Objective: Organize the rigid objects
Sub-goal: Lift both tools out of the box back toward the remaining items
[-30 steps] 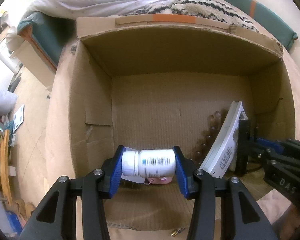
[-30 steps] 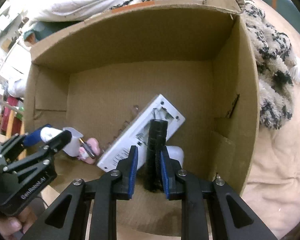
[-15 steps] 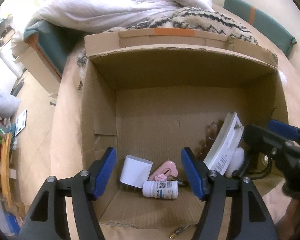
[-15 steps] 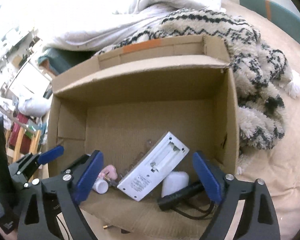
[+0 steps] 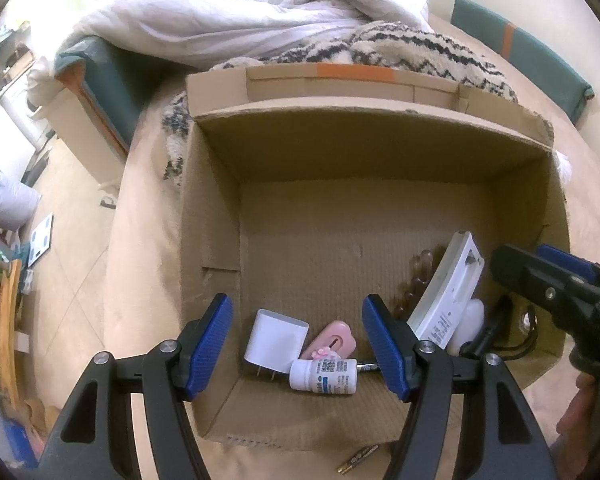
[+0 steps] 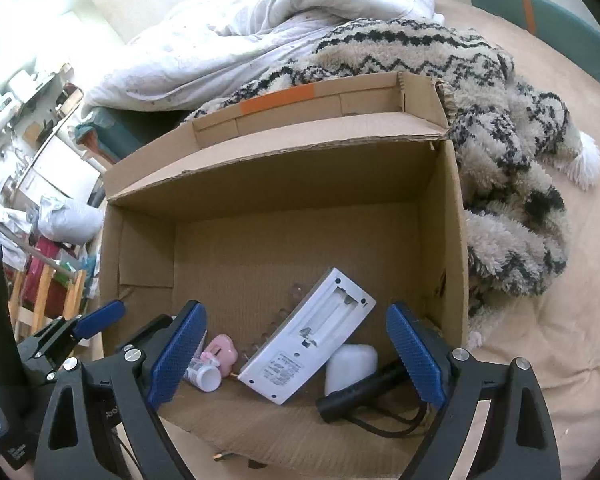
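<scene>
An open cardboard box [image 5: 216, 240] [image 6: 452, 240] lies on a beige bed. Inside, near the front, lie a white pill bottle [image 5: 324, 376] [image 6: 204, 376], a white charger plug [image 5: 274, 336], a pink heart-shaped item [image 5: 332, 340] [image 6: 222, 350], a white flat device [image 5: 448, 300] [image 6: 308, 348], a white case [image 6: 352, 366] and a black cylinder with a cord [image 6: 360, 394]. My left gripper [image 5: 300, 348] is open and empty above the box's front edge. My right gripper [image 6: 296, 356] is open and empty above the front right of the box.
A white duvet [image 5: 240, 12] and a black-and-white fuzzy blanket [image 6: 500, 140] lie behind and right of the box. A small brass piece [image 5: 356, 464] lies on the bed in front of the box. The bed's left edge drops to the floor [image 5: 60, 280].
My left gripper let go of the pill bottle and my right gripper let go of the black cylinder; both objects now lie in the box. Both grippers opened and pulled back and up.
</scene>
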Motion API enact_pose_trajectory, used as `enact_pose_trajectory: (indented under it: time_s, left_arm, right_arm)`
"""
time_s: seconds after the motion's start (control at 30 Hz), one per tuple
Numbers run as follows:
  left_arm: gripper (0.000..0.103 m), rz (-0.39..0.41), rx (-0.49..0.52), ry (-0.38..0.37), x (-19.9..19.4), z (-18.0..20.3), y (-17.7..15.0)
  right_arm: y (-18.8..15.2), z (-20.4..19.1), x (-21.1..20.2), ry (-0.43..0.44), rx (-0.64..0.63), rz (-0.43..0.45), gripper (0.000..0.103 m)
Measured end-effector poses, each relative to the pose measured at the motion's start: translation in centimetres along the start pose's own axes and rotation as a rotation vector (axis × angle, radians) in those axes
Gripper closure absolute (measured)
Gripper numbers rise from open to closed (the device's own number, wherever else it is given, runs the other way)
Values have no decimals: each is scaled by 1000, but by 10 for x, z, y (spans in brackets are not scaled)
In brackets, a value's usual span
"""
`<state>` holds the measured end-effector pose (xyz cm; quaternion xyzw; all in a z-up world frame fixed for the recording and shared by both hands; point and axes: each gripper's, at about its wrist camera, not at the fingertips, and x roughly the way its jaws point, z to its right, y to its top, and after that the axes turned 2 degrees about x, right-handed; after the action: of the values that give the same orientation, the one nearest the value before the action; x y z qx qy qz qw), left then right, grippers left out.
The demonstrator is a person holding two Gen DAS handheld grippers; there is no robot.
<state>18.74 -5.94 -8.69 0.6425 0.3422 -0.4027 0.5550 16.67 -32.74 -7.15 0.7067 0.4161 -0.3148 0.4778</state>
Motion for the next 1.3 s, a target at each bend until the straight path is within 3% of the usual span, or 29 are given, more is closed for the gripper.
enact_pose_trajectory:
  time_s: [0.53, 0.93, 1.13, 1.3]
  left_arm:
    - [39, 10, -30, -15, -30, -13, -24]
    - [39, -12, -78, -13, -54, -41, -56]
    - [39, -46, -171, 7, -56, -65, -79]
    - [39, -138, -274, -33, -41, -77, -98]
  right_arm:
    - [-15, 8, -38, -5, 41, 40, 6]
    - [-55, 12, -62, 6, 64, 32, 6]
    - [-84, 14, -58, 19, 92, -33, 6]
    - [-105, 11, -35, -16, 73, -145, 6]
